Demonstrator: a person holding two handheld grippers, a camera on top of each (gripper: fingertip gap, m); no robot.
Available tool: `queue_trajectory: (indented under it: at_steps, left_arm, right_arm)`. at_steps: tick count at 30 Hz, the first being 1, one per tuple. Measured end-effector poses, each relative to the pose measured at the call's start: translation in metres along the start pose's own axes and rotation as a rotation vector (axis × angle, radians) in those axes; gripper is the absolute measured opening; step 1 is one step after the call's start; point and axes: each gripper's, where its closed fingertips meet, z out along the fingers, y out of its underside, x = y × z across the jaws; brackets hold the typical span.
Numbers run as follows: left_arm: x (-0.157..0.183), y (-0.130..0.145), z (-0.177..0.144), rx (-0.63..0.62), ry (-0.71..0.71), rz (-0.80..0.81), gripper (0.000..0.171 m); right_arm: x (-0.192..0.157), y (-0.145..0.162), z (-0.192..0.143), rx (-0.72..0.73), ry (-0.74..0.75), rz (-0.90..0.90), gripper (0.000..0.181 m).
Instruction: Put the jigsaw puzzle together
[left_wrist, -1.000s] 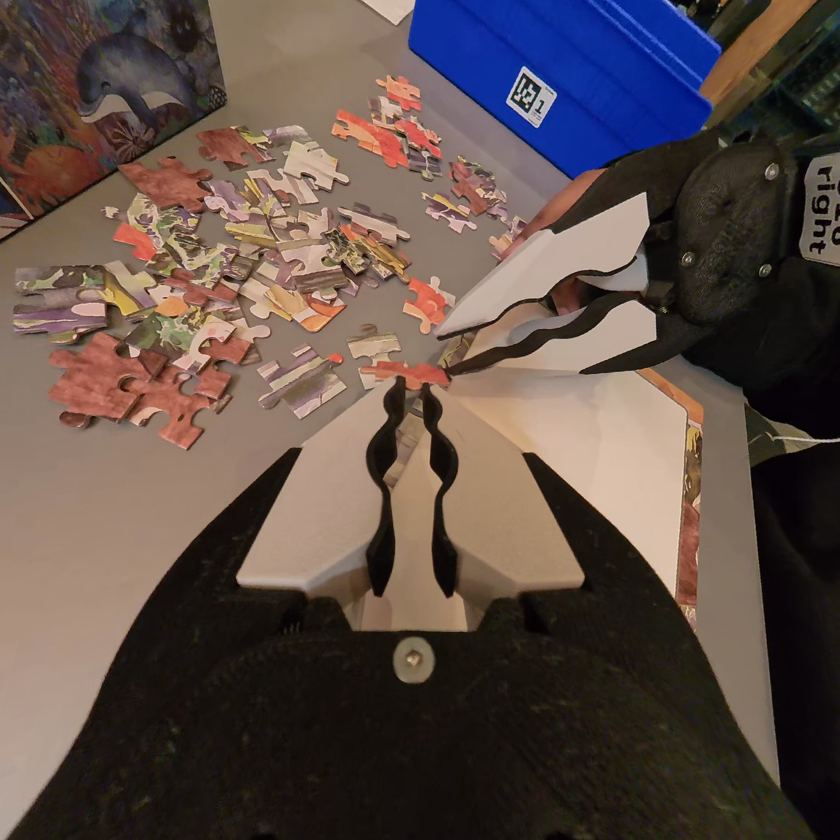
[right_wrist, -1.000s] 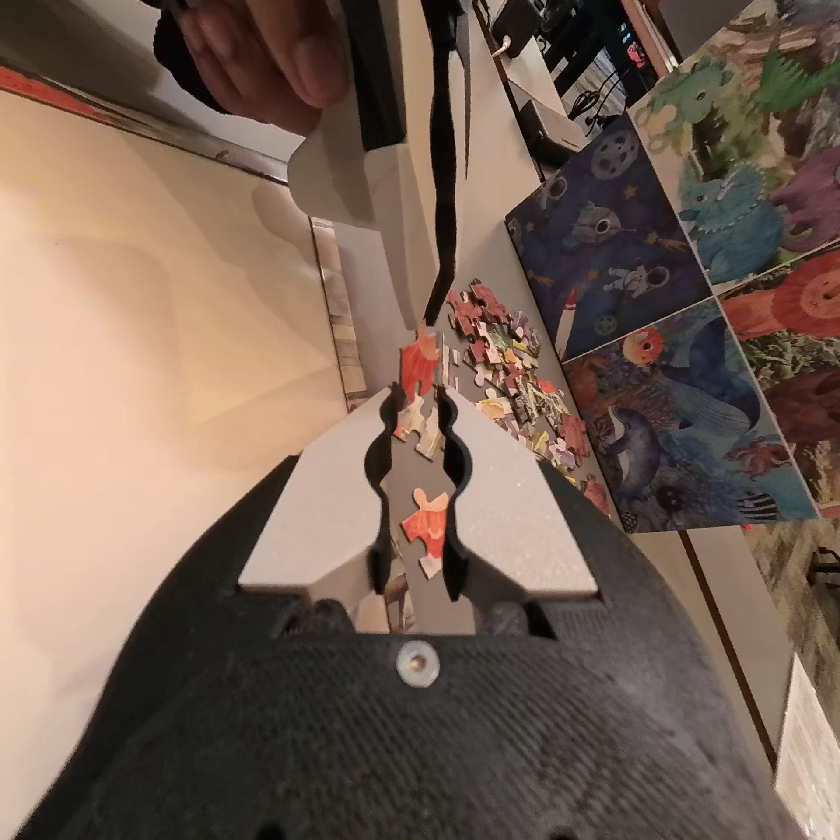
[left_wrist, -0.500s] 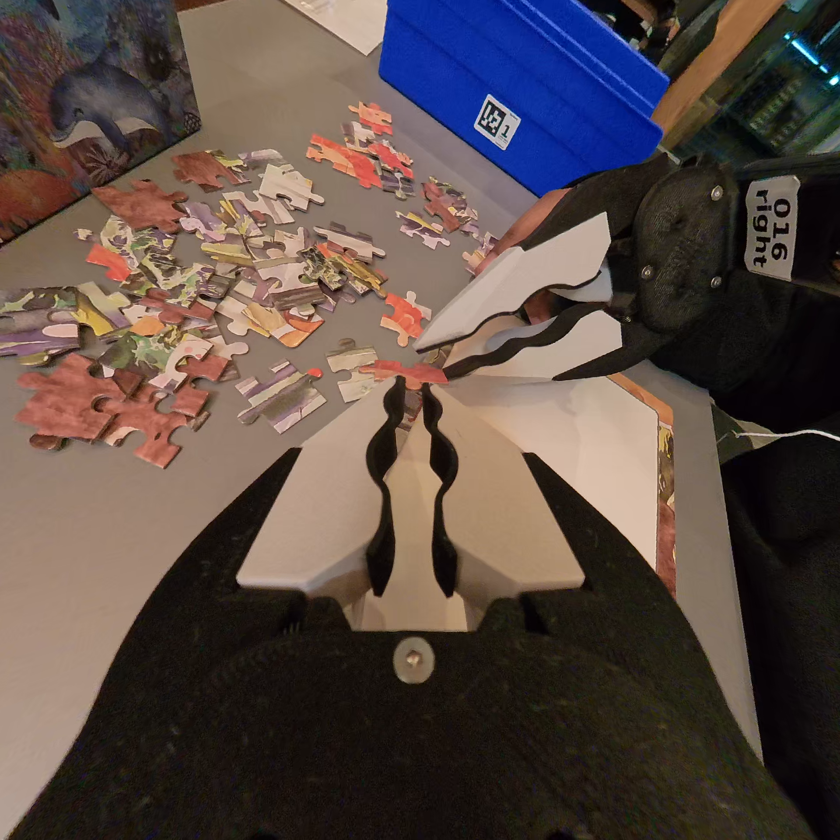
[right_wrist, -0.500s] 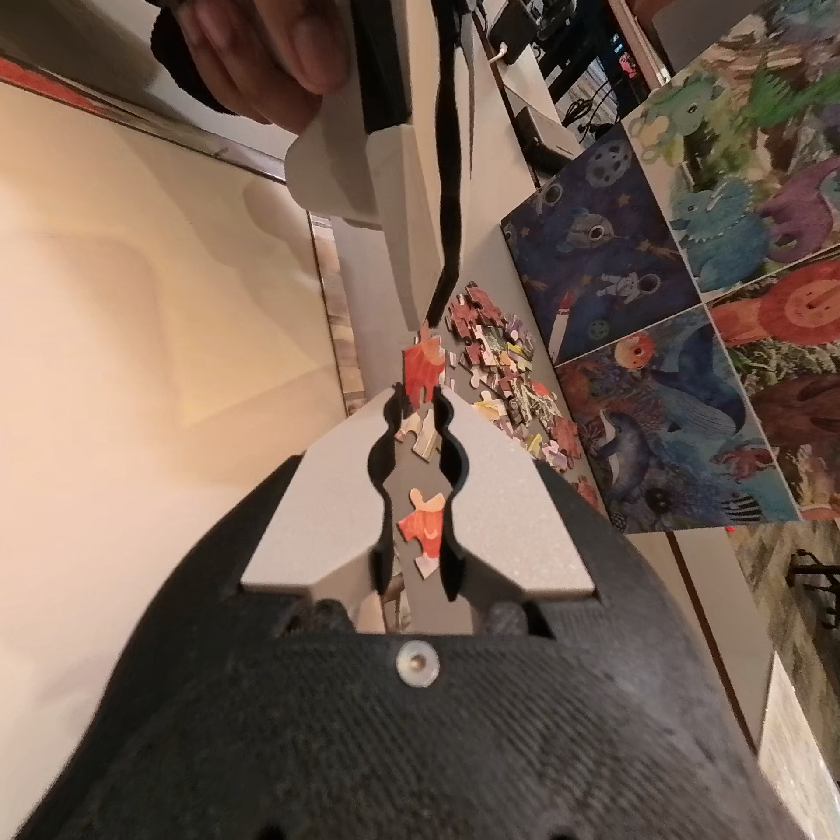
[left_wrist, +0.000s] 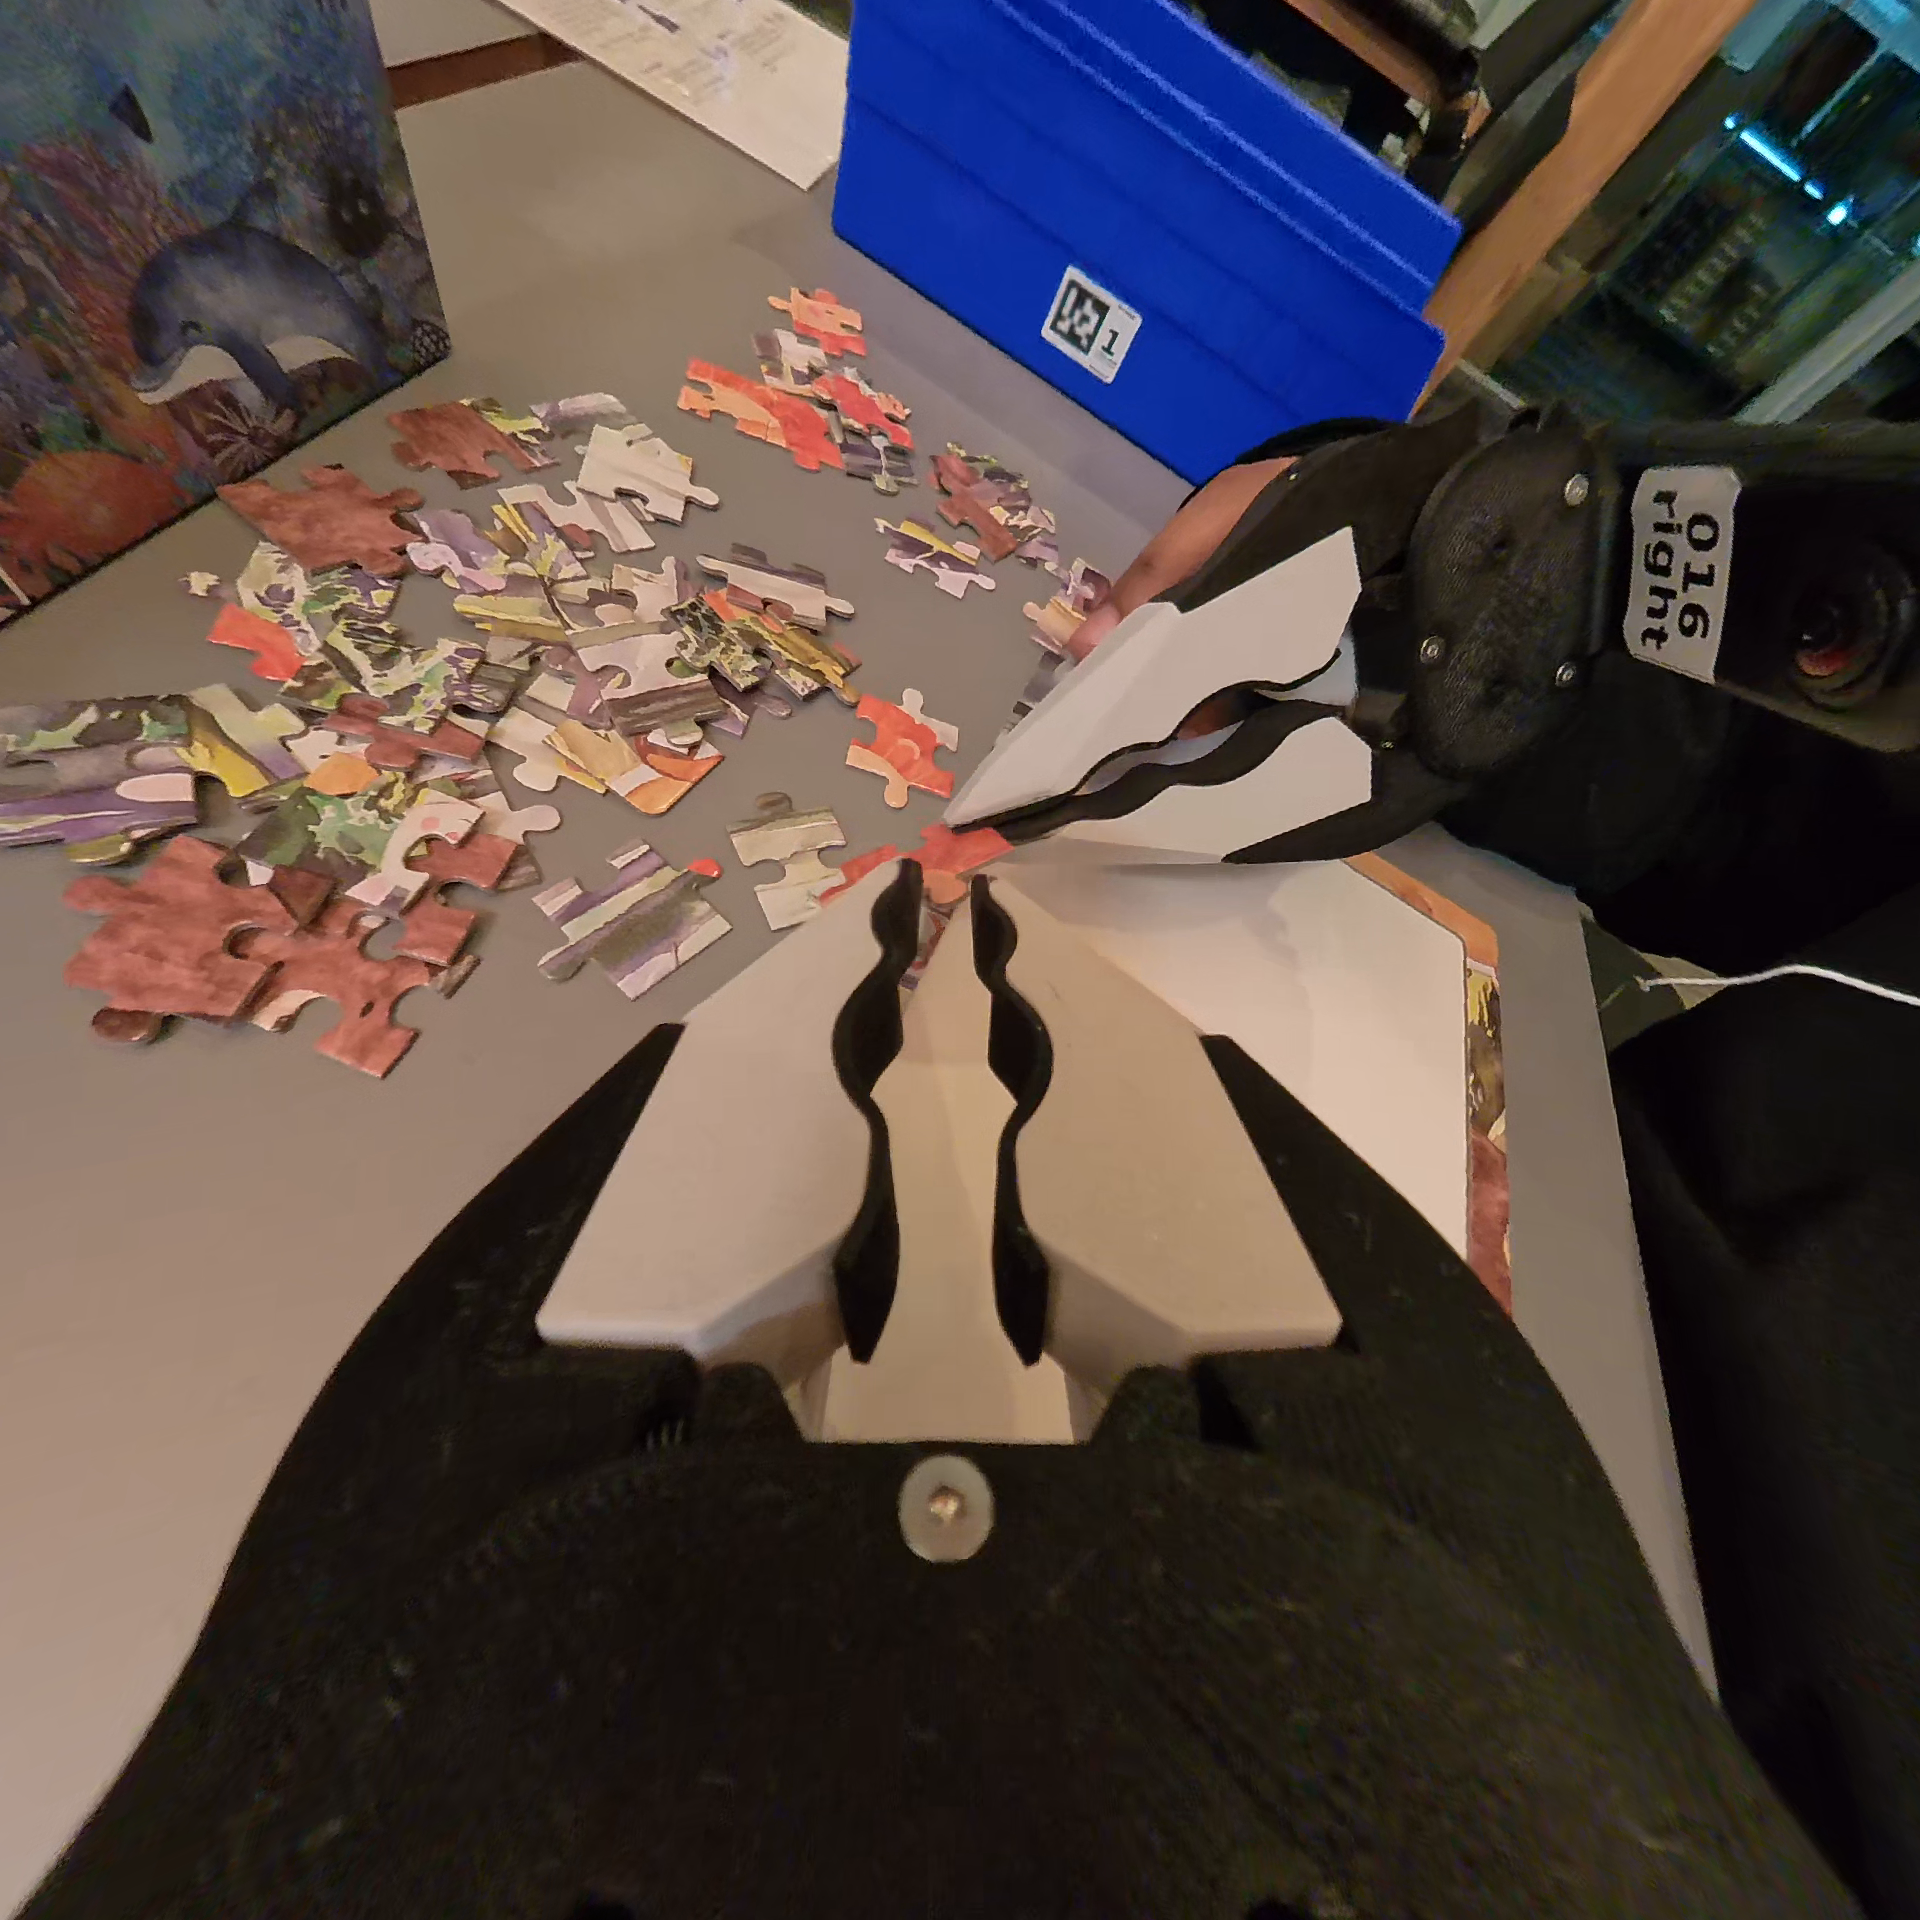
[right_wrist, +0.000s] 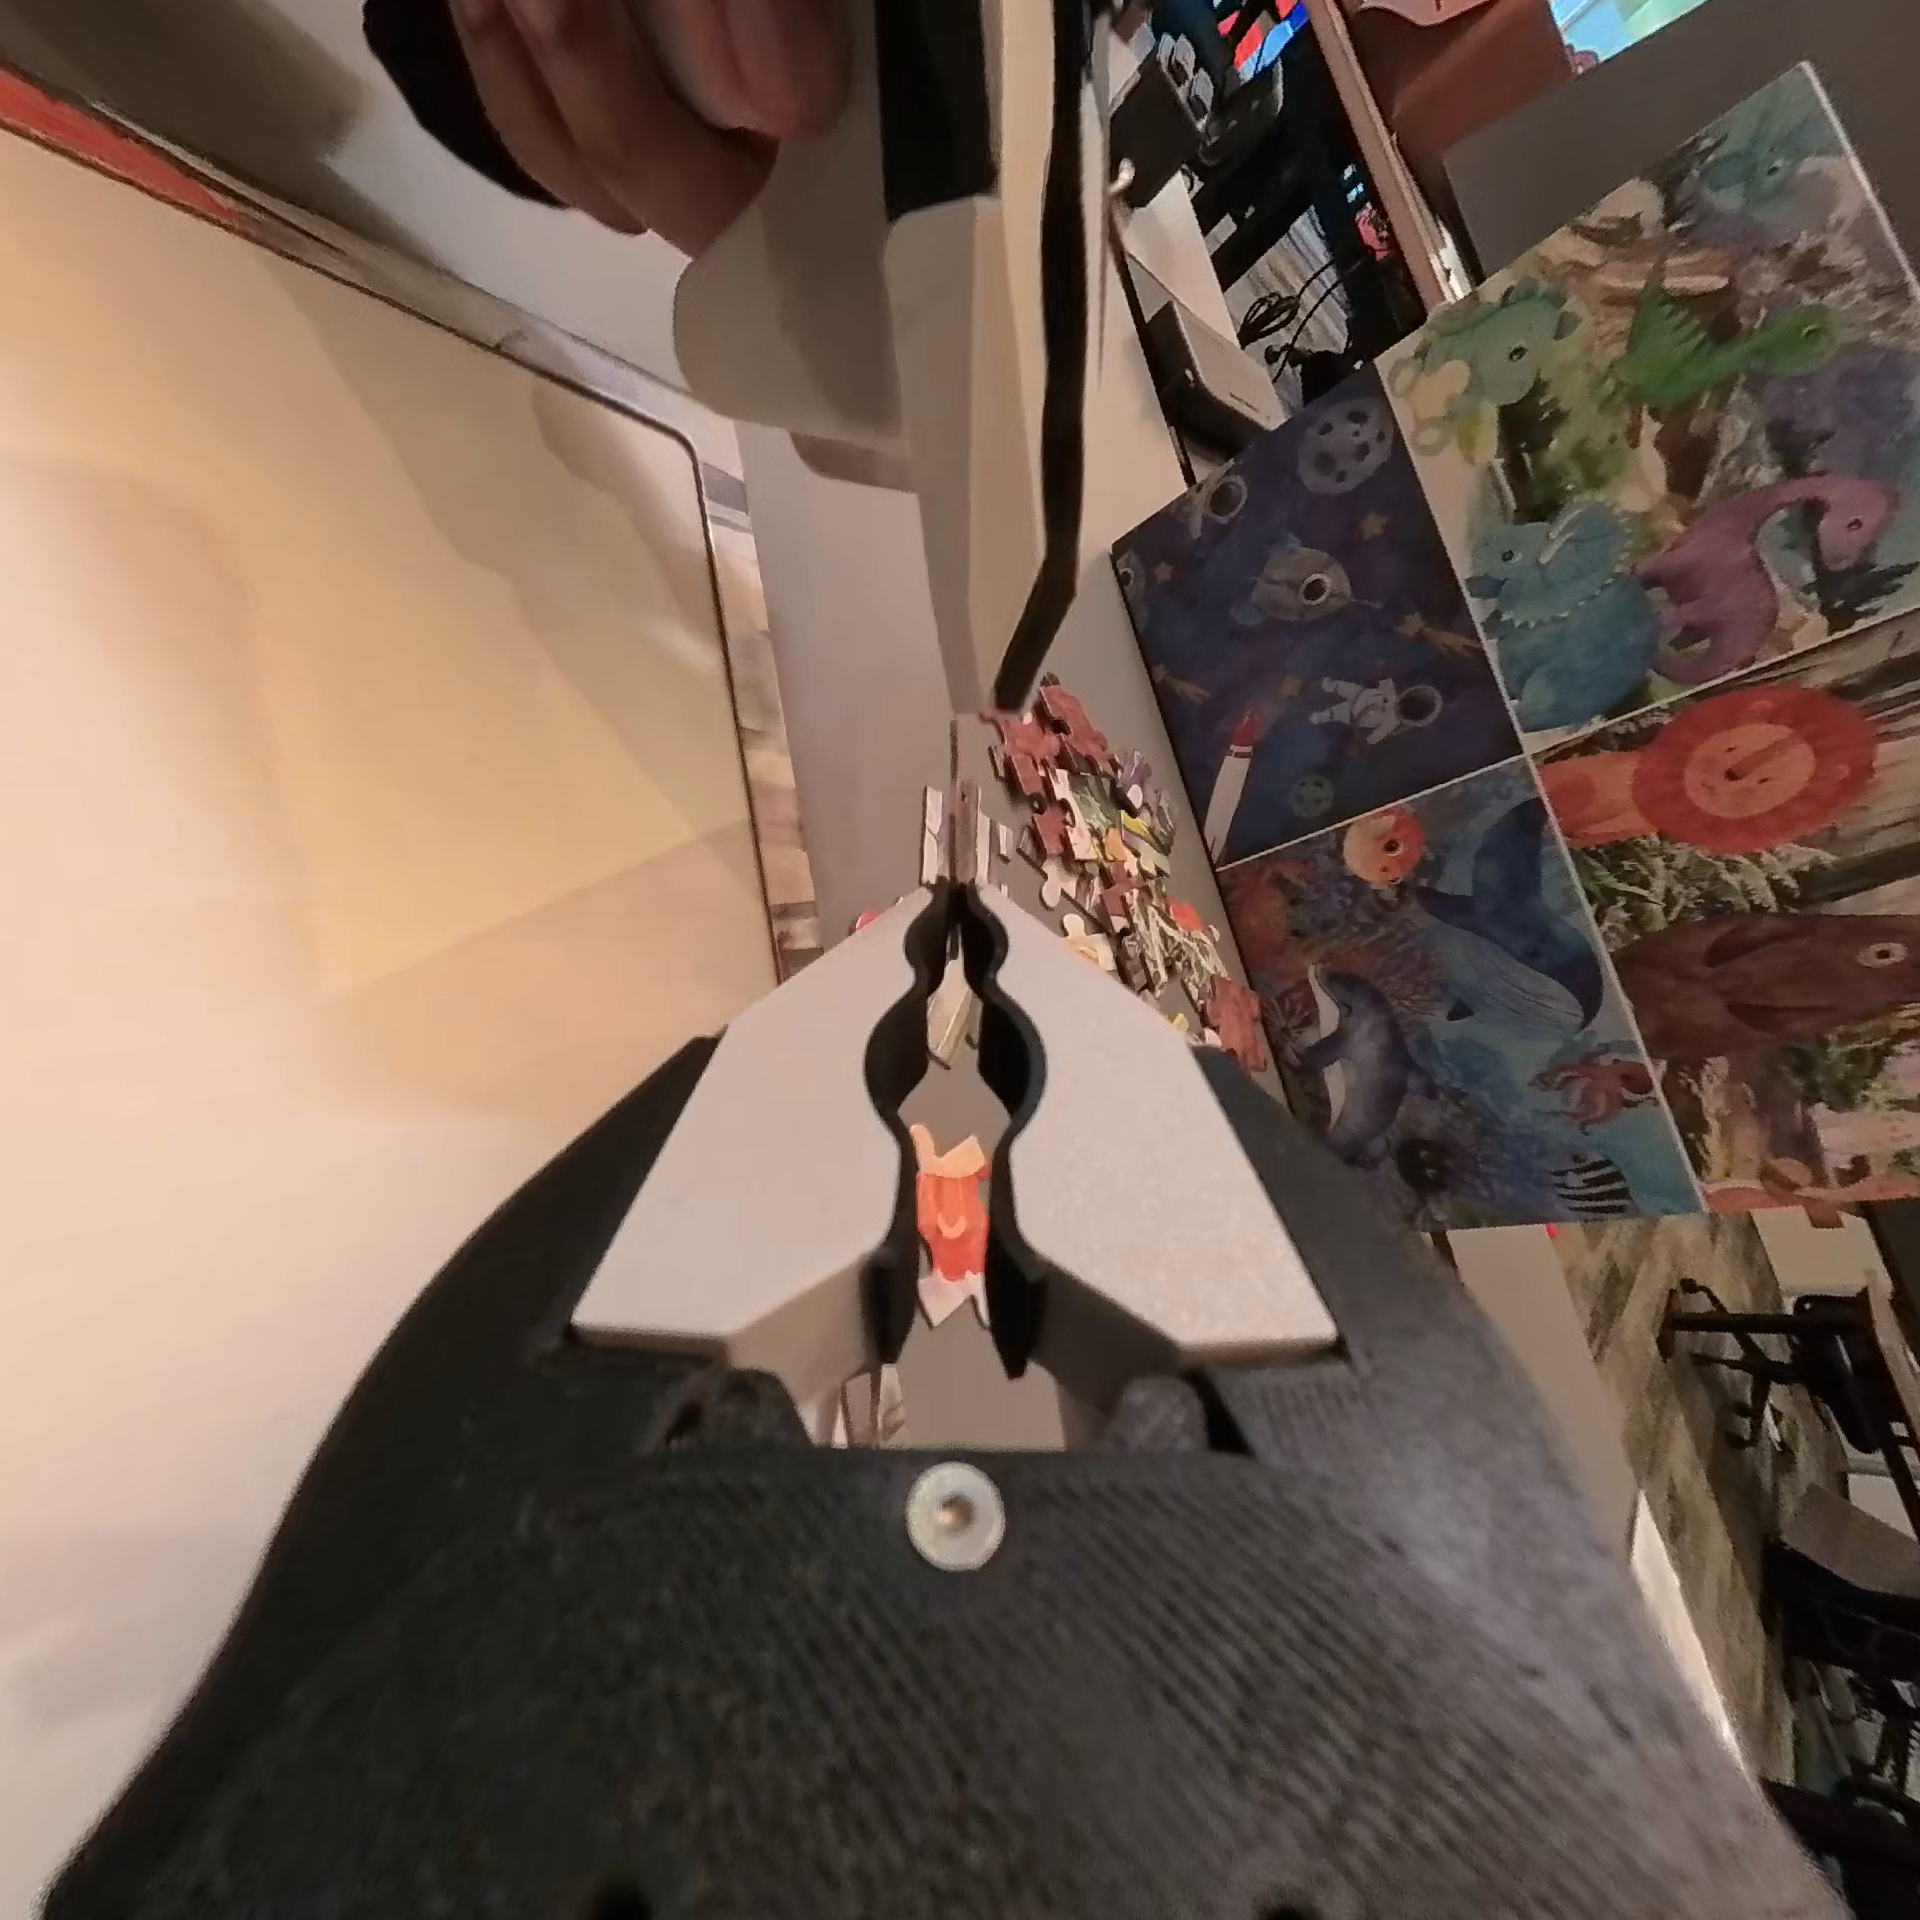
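- Right at our left gripper (left_wrist: 940, 883), the two fingers stand a little apart, their tips on either side of an orange-red puzzle piece (left_wrist: 961, 847); whether they actually press it we cannot tell.
- Our right gripper (left_wrist: 971, 821) comes in from the right in the left wrist view, its fingertips pressed together on the same orange-red piece, which in the right wrist view (right_wrist: 961, 831) we see edge-on as a thin strip rising from the closed tips.
- Just under the two grippers lies the cream-coloured puzzle tray (left_wrist: 1351, 997), its inner field bare, with a printed border along its right edge.
- Beside the tray, on the grey table (left_wrist: 260, 1247), another orange piece (left_wrist: 902, 743) lies alone, near our right gripper's fingers.
- Farther left the loose pieces (left_wrist: 468, 675) are spread in a heap, with several brown pieces (left_wrist: 249, 951) joined together at the near edge.
- Beyond the heap a blue bin (left_wrist: 1132, 239) with a small white tag stands at the back of the table, and a sheet of paper (left_wrist: 727, 73) lies left of it.
- At the far left an underwater picture with a whale (left_wrist: 208, 291) is propped up; the right wrist view shows it among space, dinosaur and lion panels (right_wrist: 1558, 727).
- A hand (right_wrist: 644, 114) grips the left tool in the right wrist view.
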Motion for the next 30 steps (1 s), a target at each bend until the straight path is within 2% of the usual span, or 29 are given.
queue_trajectory:
  at_steps: [5,10,15,20,26,30]
  left_arm:
    - [-0.002,-0.007,-0.014,0.052,-0.014,-0.02,0.011]
    - [-0.003,0.001,-0.033,0.086,-0.053,-0.029,0.013]
    - [-0.003,0.018,-0.055,0.126,-0.1,-0.037,0.013]
    - [0.003,0.04,-0.085,0.172,-0.167,-0.031,0.016]
    - [0.009,0.05,-0.101,0.218,-0.193,-0.025,0.016]
    - [0.009,0.051,-0.1,0.212,-0.186,-0.033,0.016]
  right_arm:
    - [-0.001,-0.006,-0.004,0.027,0.007,-0.034,0.0]
    - [-0.01,-0.028,-0.01,0.096,-0.017,-0.058,0.0]
    - [-0.047,-0.071,-0.015,0.181,-0.111,-0.106,0.0]
    - [-0.088,-0.099,-0.013,0.205,-0.149,-0.282,0.0]
    - [-0.129,-0.103,0.003,0.201,-0.187,-0.495,0.0]
    - [-0.134,-0.1,0.006,0.186,-0.19,-0.516,0.0]
